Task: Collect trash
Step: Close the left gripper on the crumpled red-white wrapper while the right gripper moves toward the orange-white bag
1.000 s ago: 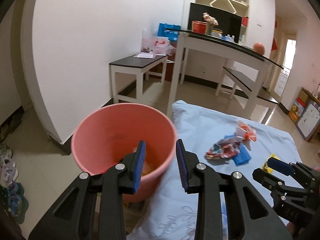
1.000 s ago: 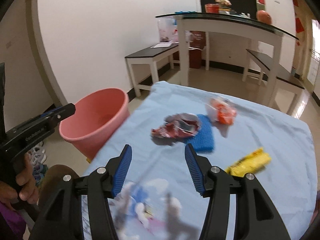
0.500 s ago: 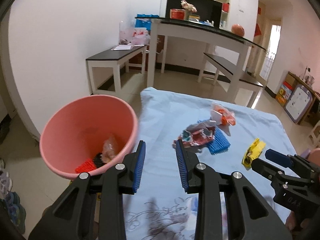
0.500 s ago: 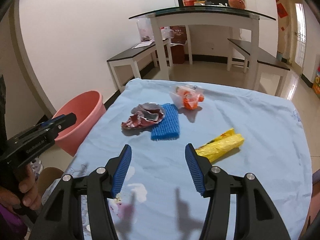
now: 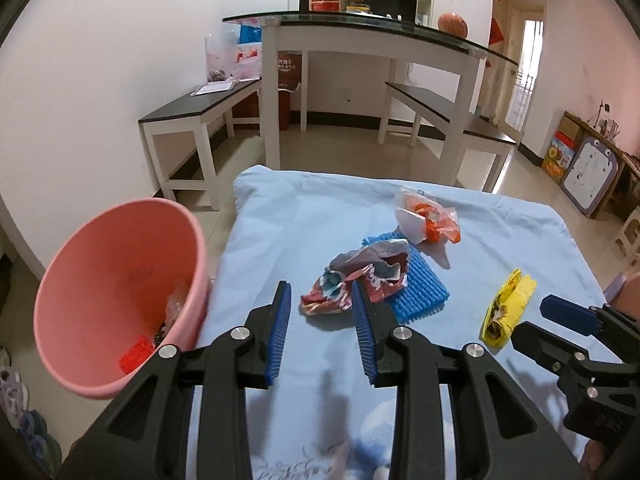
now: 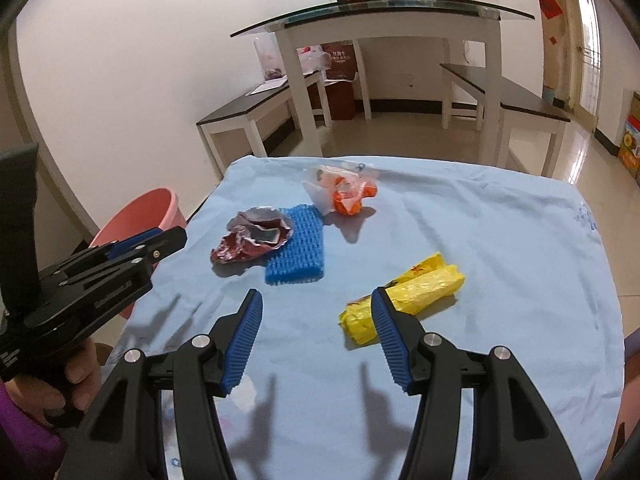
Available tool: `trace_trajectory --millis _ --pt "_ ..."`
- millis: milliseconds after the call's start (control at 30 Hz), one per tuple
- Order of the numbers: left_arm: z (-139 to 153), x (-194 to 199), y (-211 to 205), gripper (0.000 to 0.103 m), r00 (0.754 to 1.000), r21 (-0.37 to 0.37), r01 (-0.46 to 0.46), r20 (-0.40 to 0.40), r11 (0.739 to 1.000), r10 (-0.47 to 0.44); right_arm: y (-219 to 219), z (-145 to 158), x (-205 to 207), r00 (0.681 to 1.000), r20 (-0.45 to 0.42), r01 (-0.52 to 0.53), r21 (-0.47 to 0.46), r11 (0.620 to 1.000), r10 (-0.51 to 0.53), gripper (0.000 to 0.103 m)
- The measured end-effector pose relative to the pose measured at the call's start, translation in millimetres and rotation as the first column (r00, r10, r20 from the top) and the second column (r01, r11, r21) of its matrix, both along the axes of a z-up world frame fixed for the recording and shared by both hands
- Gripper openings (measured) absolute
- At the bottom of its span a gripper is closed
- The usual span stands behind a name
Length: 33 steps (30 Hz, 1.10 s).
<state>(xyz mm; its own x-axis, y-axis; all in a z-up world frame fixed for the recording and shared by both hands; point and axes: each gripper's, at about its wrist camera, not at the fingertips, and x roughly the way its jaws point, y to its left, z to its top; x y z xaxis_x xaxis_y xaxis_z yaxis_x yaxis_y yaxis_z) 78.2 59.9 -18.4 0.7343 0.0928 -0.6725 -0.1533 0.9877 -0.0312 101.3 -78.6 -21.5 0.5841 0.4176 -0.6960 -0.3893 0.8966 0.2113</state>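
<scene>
Trash scattered on the light-blue cloth-covered bench (image 6: 460, 216), with both tongs empty.
From left: round pink plastic bucket (image 5: 116, 300) beside the bench, holding scraps; left tongs (image 5: 320, 324) parted before a crumpled red-and-silver wrapper (image 6: 252, 240) lying against a blue ribbed foam mat (image 6: 296, 252); orange-and-white plastic bag (image 6: 344, 190); yellow crinkled packet (image 6: 416, 292) just beyond the parted right tongs (image 6: 316, 328).

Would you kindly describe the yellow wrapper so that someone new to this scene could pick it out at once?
Start at the light blue cloth covering the table. Three pieces of trash cluster toward its far left, near the pink bucket; the yellow wrapper lies alone nearer the right side, just ahead of the open right gripper. It is the only yellow piece, long and folded rather than crumpled.
</scene>
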Motion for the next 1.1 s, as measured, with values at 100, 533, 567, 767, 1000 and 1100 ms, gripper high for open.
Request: trace_trajectory --millis 100,533,567,767,1000,1100 --pt "-3 10 -3 0.032 1.0 0.0 0.013 -0.006 1.0 -0.013 -4 -1 6 1.0 -0.002 0.012 0.0 1.0 -0.012 0.056" --pt "-17 34 -6 0.032 0.994 -0.038 0.107 -0.011 0.994 -0.107 -14 -4 29 0.998 -0.013 0.055 0.015 0.998 -0.055 0.056" --pt "-19 35 -6 0.032 0.993 -0.046 0.114 -0.015 0.992 -0.115 -14 -4 30 0.998 -0.013 0.056 0.018 0.998 -0.056 0.056" --pt "-30 47 -9 0.032 0.989 -0.054 0.138 -0.048 0.989 -0.141 -15 -3 40 0.998 -0.009 0.058 0.016 0.998 -0.058 0.056" --pt "-42 52 -6 0.032 0.988 -0.057 0.134 -0.068 0.989 -0.138 -10 -1 57 0.998 0.001 0.058 0.008 0.998 -0.058 0.056" --pt "-42 50 -4 0.018 0.988 -0.075 0.139 -0.06 0.988 -0.143 -7 0 67 0.998 -0.004 0.056 0.015 0.998 -0.056 0.056"
